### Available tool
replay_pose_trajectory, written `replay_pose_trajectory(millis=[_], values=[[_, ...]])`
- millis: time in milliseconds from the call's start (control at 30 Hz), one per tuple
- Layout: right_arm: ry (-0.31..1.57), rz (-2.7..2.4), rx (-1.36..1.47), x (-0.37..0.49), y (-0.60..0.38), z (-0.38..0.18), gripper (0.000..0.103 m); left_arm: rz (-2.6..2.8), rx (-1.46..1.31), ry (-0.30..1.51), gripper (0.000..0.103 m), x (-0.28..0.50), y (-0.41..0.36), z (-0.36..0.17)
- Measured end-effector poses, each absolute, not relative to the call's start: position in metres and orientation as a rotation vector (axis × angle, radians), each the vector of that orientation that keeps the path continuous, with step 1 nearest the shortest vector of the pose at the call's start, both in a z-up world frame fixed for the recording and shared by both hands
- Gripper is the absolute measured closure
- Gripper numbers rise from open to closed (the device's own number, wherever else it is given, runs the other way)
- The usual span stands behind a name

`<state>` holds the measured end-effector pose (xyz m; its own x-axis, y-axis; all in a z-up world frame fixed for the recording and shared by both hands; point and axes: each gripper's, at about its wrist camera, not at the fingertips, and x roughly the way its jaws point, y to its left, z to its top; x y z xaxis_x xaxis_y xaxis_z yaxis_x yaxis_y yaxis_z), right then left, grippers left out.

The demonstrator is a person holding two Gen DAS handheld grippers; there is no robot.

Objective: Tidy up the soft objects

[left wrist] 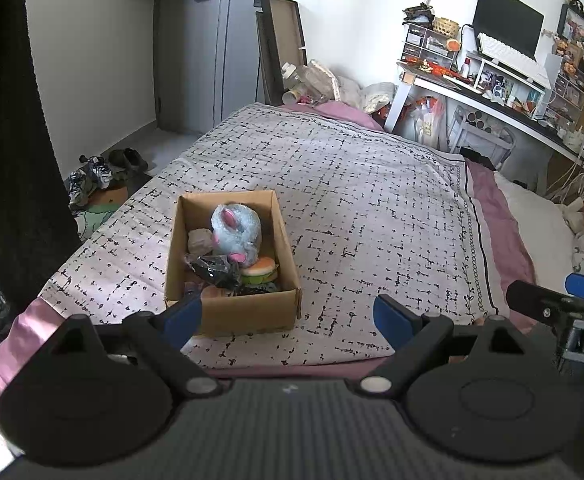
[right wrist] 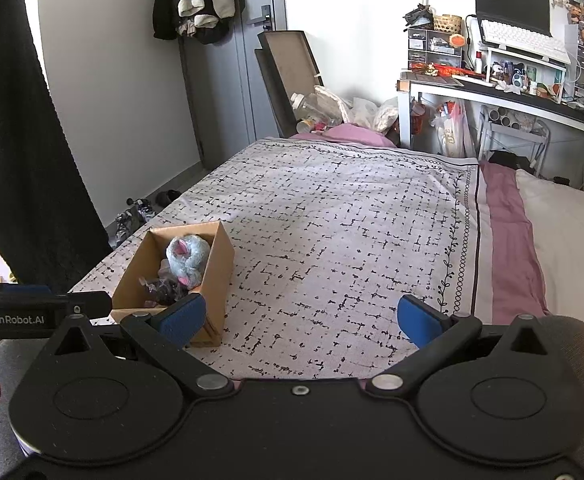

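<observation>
An open cardboard box [left wrist: 227, 312] stands on the patterned bedspread [left wrist: 352, 208] near the front left edge of the bed. It holds a blue plush toy [left wrist: 236, 232], a soft burger toy [left wrist: 257, 270], a dark crumpled item [left wrist: 213, 268] and other small soft things. The box [right wrist: 215, 280] and plush [right wrist: 187, 258] also show in the right wrist view. My left gripper [left wrist: 287, 318] is open and empty, just short of the box. My right gripper [right wrist: 300, 318] is open and empty, to the right of the box.
A cluttered desk [left wrist: 492, 92] with a monitor [left wrist: 508, 20] stands at the right. Pillows [right wrist: 564, 240] lie at the bed's right side. Shoes [left wrist: 103, 172] lie on the floor at the left. A dark curtain [left wrist: 7, 120] hangs at the left.
</observation>
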<state>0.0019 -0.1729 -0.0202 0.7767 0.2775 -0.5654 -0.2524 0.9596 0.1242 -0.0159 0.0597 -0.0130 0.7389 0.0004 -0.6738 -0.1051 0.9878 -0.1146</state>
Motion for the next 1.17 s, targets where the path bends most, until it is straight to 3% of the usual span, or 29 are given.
replay_pose_trajectory(millis=[1167], values=[[0.653,0.257,0.062,0.019,-0.177,-0.036,0.0,0.04,-0.15,0.74,0.011,-0.001,0.058,-0.02]])
